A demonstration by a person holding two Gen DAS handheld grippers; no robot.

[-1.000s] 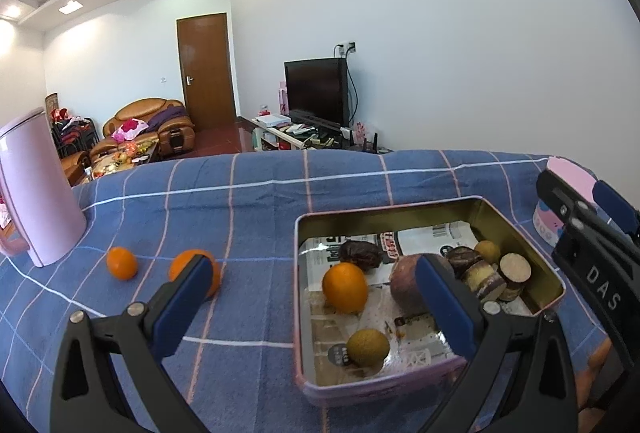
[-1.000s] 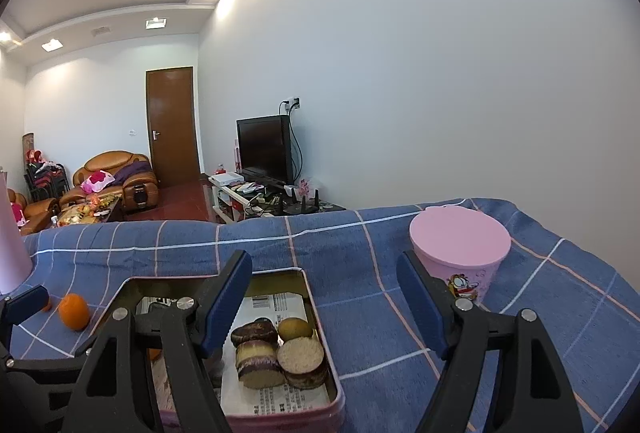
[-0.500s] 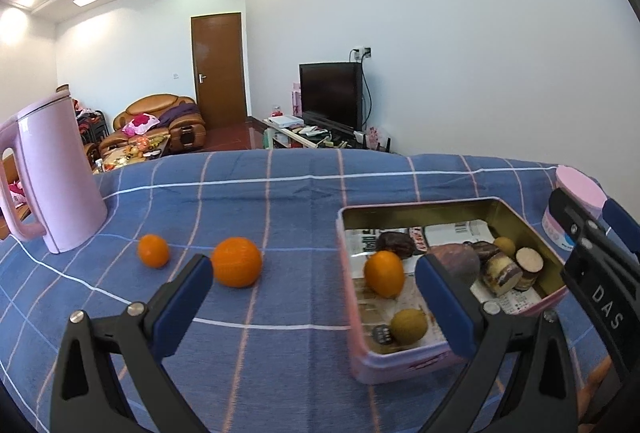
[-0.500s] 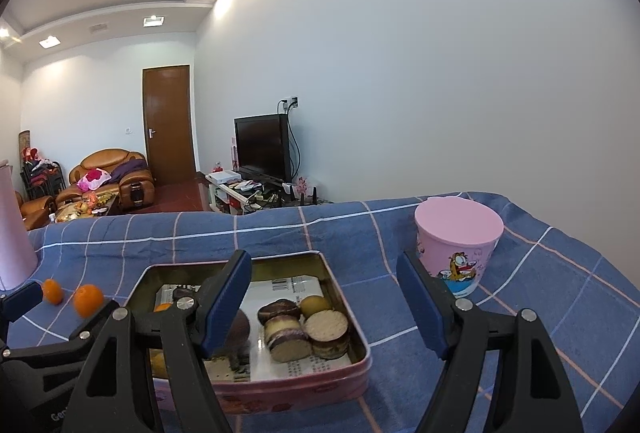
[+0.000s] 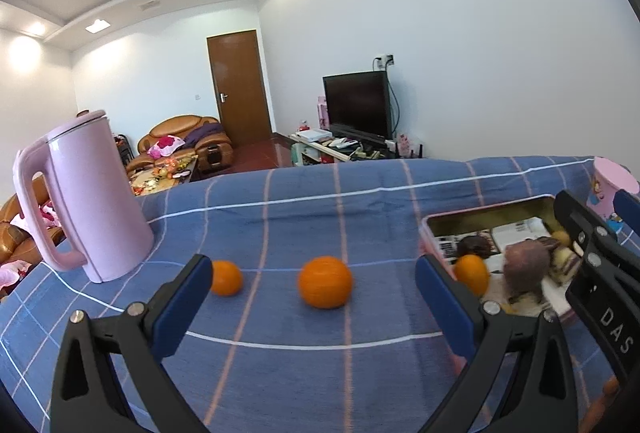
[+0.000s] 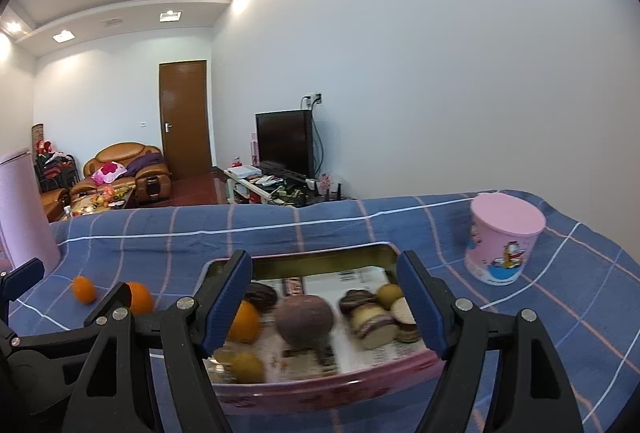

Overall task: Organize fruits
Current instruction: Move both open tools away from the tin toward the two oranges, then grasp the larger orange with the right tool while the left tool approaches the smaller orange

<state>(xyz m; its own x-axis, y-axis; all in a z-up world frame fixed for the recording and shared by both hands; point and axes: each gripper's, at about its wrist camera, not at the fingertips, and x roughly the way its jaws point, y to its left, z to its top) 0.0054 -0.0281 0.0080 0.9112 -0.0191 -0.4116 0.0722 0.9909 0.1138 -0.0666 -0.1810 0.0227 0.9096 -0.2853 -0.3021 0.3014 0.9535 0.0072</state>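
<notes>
- We see the pink tin (image 6: pixel 320 389) only in part from the left wrist: its right end is cut off behind the right gripper's black frame, and its near corner sits behind a blue pad
- From the right wrist the contents are blurred; a yellowish fruit (image 6: pixel 246 367) at the tin's near left corner is hard to name, and something pale beside it we cannot make out
- Inside the tin, on printed paper, lie an orange (image 6: pixel 245 321), a dull purple round fruit (image 6: pixel 304 319) at the middle, a dark brown piece behind the orange, and sliced purple-and-cream rounds (image 6: pixel 374 325) to the right with a small yellow-green fruit (image 6: pixel 389 293) behind them
- Two oranges lie on the blue checked cloth (image 5: pixel 304 209) left of the tin: the larger orange (image 5: pixel 326 281) nearer it, the smaller orange (image 5: pixel 226 277) farther left, partly hidden by a finger
- The pink kettle (image 5: pixel 86 201) stands farther left of the tin; the pink lidded cup (image 6: pixel 505 237) stands to the tin's right
- The left gripper (image 5: pixel 312 307) has its fingers wide apart, holding nothing, the larger orange ahead between them
- The right gripper (image 6: pixel 324 305) has its fingers apart over the tin, clamping nothing
</notes>
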